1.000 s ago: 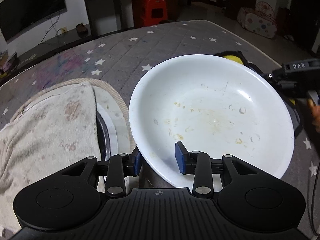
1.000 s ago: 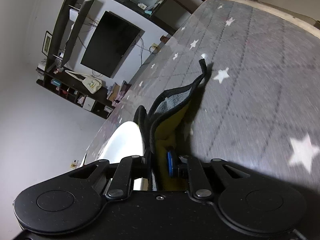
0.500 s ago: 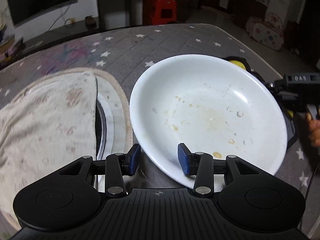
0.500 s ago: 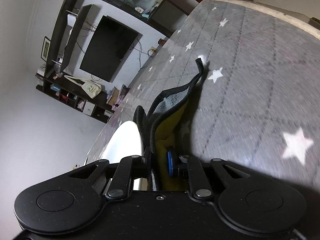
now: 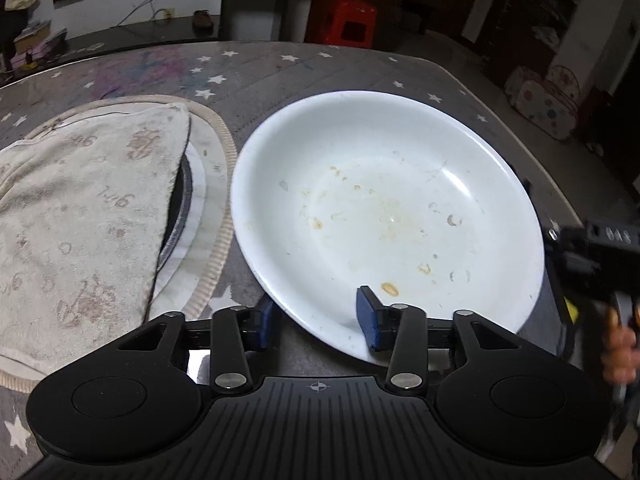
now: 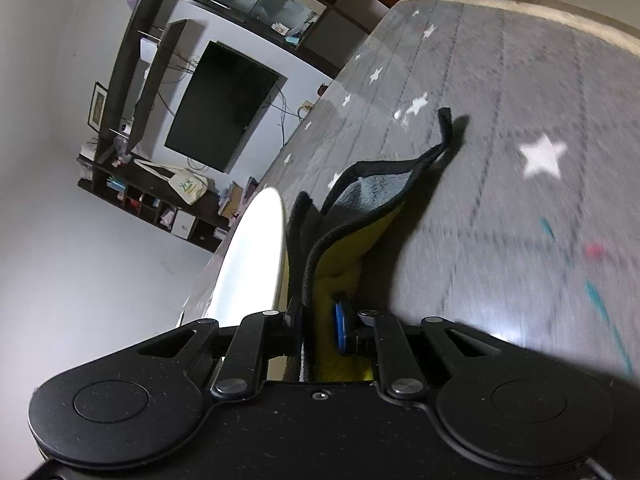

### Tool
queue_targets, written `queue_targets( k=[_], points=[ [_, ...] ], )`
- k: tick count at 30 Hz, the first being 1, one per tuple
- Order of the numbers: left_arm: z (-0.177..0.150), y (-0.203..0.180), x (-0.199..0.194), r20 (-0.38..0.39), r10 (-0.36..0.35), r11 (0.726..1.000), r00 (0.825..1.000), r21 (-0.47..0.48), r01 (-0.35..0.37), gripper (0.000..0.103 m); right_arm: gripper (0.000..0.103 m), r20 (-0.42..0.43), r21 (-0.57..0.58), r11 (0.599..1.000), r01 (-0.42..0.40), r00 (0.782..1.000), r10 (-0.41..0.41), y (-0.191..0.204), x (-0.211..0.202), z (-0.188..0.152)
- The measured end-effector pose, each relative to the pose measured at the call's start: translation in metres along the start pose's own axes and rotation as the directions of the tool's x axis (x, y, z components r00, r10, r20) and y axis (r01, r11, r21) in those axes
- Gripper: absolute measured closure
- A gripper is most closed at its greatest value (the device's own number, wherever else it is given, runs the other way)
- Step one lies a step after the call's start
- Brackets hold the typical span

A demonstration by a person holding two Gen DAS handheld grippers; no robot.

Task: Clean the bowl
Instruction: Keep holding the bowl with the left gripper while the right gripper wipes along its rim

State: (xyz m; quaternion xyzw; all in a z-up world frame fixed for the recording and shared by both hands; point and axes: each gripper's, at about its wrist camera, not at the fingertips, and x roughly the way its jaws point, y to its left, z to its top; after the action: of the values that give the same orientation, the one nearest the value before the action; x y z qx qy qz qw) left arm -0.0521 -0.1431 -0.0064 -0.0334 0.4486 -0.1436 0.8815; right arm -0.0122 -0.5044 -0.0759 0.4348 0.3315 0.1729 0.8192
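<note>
A white bowl [image 5: 392, 208] with dried yellowish food marks fills the middle of the left wrist view, tilted above the table. My left gripper [image 5: 316, 320] is shut on its near rim, one blue pad outside the wall and one inside. In the right wrist view my right gripper [image 6: 318, 330] is shut on a folded cloth [image 6: 360, 216], yellow and grey with a black border. The cloth hangs just beside the bowl's outer rim [image 6: 252, 256]. A hand [image 5: 620, 344] holding the right tool shows at the bowl's right side.
A stained beige towel [image 5: 80, 216] lies over a dark round vessel on a ribbed round mat [image 5: 220, 240], just left of the bowl. The table [image 5: 320, 68] has a grey star-patterned cover, and its far edge [image 6: 560, 12] is close. A red stool and a TV stand beyond.
My left gripper has swung left with the bowl still in it. The right tool now sits lower at the bowl's right side, and the yellow cloth no longer shows behind the rim.
</note>
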Motion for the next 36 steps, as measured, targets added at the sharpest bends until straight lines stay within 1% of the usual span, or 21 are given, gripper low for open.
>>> queue_targets(
  k=[2,5,8,11,14,17,23,31,34,36],
  points=[
    [0.002,0.002,0.000,-0.004,-0.001,1.000,1.000,0.006,0.001,0.071,0.086,0.004,0.008,1.000,-0.007,1.000,0.007,-0.001,-0.005,-0.005],
    [0.007,0.005,0.000,-0.013,0.002,0.999,1.000,0.032,-0.002,0.072,0.086,0.003,0.012,1.000,-0.007,1.000,0.007,-0.002,-0.006,-0.003],
    [0.013,0.004,0.002,-0.018,0.022,0.995,1.000,0.098,-0.021,0.072,0.086,0.014,0.021,1.000,-0.002,1.000,0.001,-0.003,-0.004,0.003],
    [0.018,0.002,0.002,-0.014,0.047,0.984,0.999,0.170,-0.044,0.072,0.086,0.023,0.036,0.999,-0.004,1.000,0.003,-0.006,0.002,0.014],
    [0.024,0.000,0.004,-0.023,0.045,0.969,0.999,0.244,-0.038,0.071,0.086,0.022,0.025,1.000,0.003,1.000,-0.004,-0.005,0.011,0.026],
    [0.030,0.005,0.009,-0.039,0.022,0.961,0.999,0.276,-0.010,0.071,0.086,0.019,0.020,1.000,0.005,1.000,-0.005,-0.004,0.018,0.034],
    [0.039,0.006,0.017,-0.060,0.005,0.945,0.998,0.327,0.015,0.069,0.086,0.005,0.016,1.000,0.011,1.000,-0.011,-0.001,0.036,0.055],
    [0.048,0.005,0.027,-0.083,-0.008,0.919,0.997,0.393,0.040,0.066,0.086,-0.011,0.016,1.000,0.019,1.000,-0.018,0.003,0.054,0.074],
    [0.047,0.003,0.028,-0.075,0.003,0.926,0.997,0.377,0.025,0.065,0.086,-0.015,0.021,1.000,0.017,1.000,-0.017,0.005,0.063,0.081],
    [0.045,0.002,0.027,-0.065,0.019,0.939,0.998,0.343,0.005,0.065,0.086,-0.016,0.012,1.000,0.020,1.000,-0.019,0.007,0.067,0.082]
  ],
)
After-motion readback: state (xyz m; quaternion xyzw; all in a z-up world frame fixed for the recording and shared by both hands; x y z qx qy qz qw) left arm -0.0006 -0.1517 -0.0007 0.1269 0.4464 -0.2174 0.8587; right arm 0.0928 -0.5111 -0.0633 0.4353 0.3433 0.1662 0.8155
